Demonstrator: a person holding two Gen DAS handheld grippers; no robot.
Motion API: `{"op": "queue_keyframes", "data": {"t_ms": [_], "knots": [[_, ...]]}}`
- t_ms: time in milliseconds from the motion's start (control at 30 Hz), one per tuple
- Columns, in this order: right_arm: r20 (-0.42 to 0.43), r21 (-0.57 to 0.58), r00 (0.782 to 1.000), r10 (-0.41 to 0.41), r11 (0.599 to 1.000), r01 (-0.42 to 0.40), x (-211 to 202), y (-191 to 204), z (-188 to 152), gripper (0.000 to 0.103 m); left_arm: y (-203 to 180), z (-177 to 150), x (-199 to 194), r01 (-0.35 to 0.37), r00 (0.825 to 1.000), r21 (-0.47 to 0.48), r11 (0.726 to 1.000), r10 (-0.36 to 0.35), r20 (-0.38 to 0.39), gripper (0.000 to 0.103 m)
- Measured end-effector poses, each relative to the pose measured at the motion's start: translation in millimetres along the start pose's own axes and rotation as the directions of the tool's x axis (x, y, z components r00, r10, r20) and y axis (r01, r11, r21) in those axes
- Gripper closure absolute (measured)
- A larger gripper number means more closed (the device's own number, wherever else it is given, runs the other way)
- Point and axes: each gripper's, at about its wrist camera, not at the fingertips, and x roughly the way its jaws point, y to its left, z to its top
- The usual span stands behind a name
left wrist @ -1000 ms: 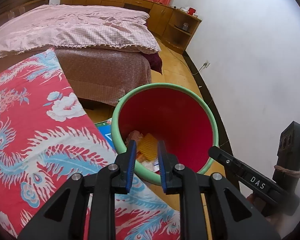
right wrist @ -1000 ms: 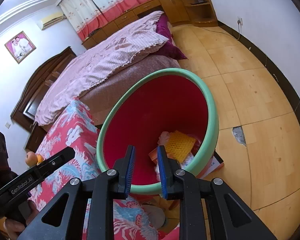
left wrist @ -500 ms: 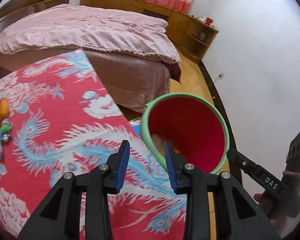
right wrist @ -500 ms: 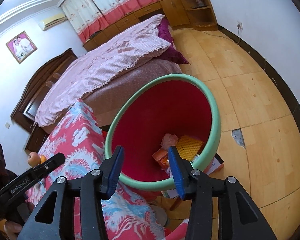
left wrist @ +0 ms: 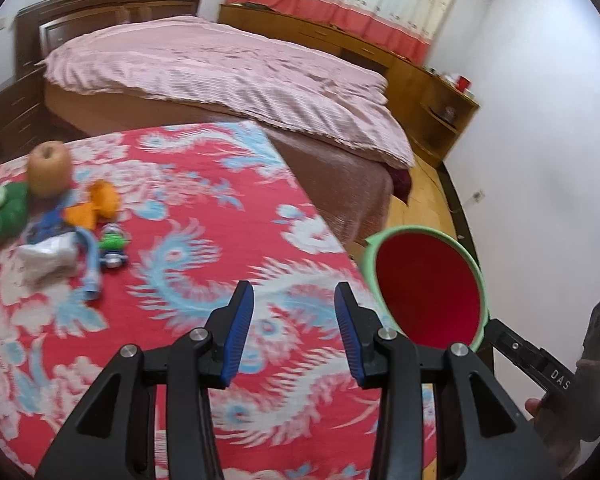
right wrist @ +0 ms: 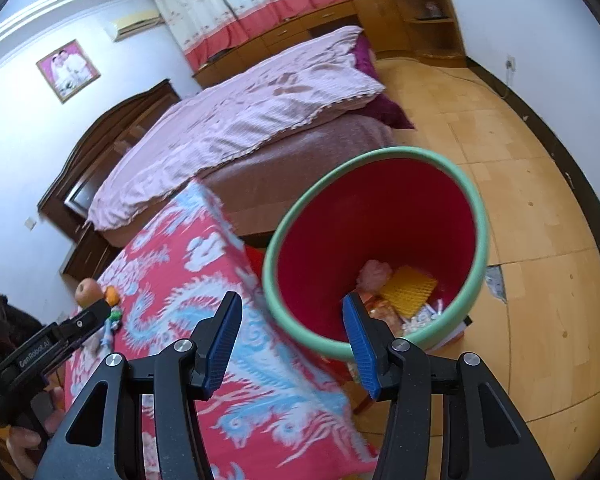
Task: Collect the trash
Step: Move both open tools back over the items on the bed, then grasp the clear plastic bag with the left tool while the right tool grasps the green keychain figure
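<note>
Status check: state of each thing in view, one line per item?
left hand-held gripper: open, nothing between its jaws, just been opening
right hand-held gripper: open, empty, just been opening
red bin: upright, lidless, trash at the bottom
yellow mesh piece: lying in the bin
trash pile: on the red cloth, uncollected
apple: upright beside the pile

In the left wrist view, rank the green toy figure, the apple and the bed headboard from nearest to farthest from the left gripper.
1. green toy figure, on the cloth, left of the left gripper.
2. apple, further back left.
3. bed headboard, top, far wall.
</note>
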Motion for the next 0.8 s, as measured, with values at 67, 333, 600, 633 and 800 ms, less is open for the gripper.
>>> {"op": "queue_keyframes", "data": {"t_ms": [67,333,600,633,800], "knots": [[-0.007,-0.02,1.0,0.012,1.0,-0.012,2,9,0,0.049,12,3,-7,-0.021,1.0,-0.012,1.0,0.021,0.013,0.061],[-0.026,-0.093,0.998,0.056,0.994,-0.059,12,51,0,0.049,67,15,-26,-0.127,0.99,-0.036,0.991,0.129,0.053,0.061],[-0.071,-0.134,0.995,0.076,0.987,-0.085,39,87,-4,0.049,123,24,-25,-0.217,0.974,-0.09,0.972,0.222,0.047,0.059],[-0.076,-0.136,0.994,0.078,0.987,-0.088,39,89,-5,0.049,130,25,-23,-0.228,0.972,-0.089,0.97,0.232,0.04,0.059],[-0.112,-0.161,0.991,0.078,0.982,-0.096,57,107,-10,0.049,159,30,-9,-0.268,0.963,-0.095,0.959,0.27,0.015,0.056]]}}
